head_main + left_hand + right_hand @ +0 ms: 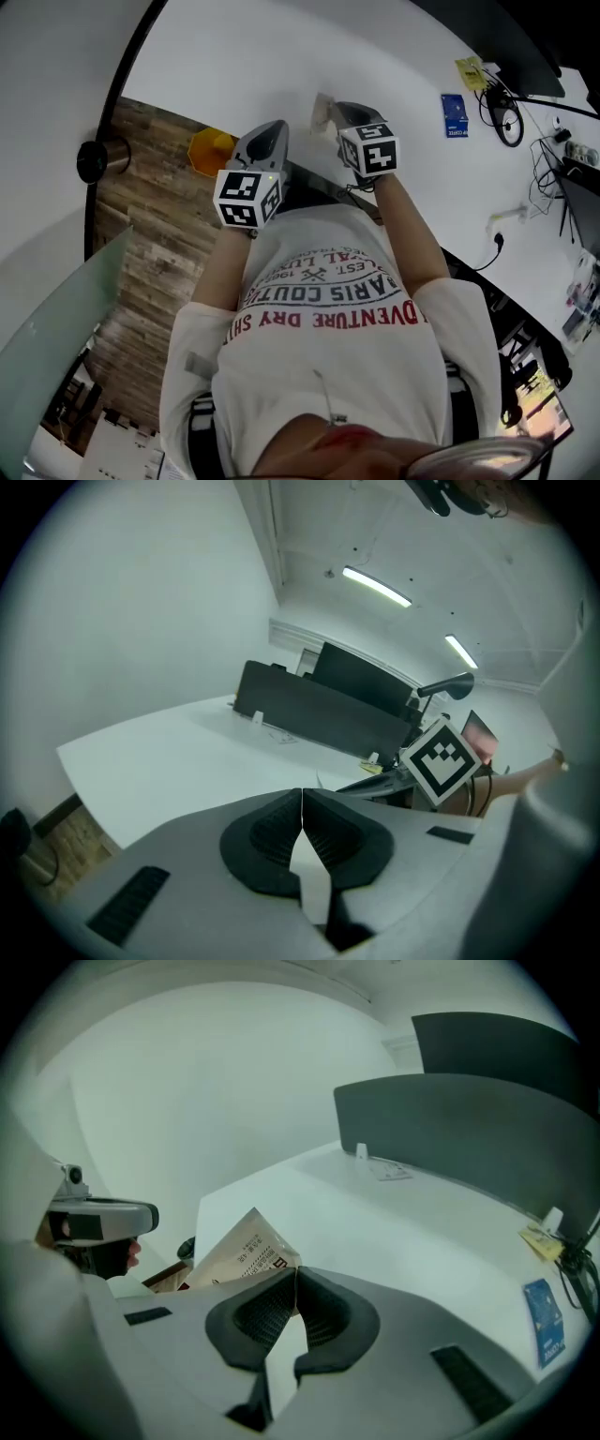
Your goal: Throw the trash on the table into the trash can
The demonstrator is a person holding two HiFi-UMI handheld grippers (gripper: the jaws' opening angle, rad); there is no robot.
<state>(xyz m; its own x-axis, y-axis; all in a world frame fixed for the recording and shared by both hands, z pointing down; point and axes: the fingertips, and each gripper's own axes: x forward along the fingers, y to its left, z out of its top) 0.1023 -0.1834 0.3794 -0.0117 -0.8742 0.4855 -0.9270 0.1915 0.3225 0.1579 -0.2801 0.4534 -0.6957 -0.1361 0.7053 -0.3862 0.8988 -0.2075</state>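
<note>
A beige printed paper packet (239,1251) sticks out to the left of my right gripper (296,1274), whose jaws are shut on its corner. In the head view the packet (323,111) shows as a pale scrap at the tip of the right gripper (339,111), above the white table (281,56). My left gripper (267,131) hangs beside it, over the table's near edge. Its pads (281,832) meet with nothing between them. An orange trash can (211,150) stands on the floor just left of the left gripper.
A blue card (454,114), a yellow note (469,72) and coiled cables (506,117) lie at the table's right. Dark divider panels (450,1138) stand along the far side. Wood floor (150,244) and a black post (98,159) lie to the left.
</note>
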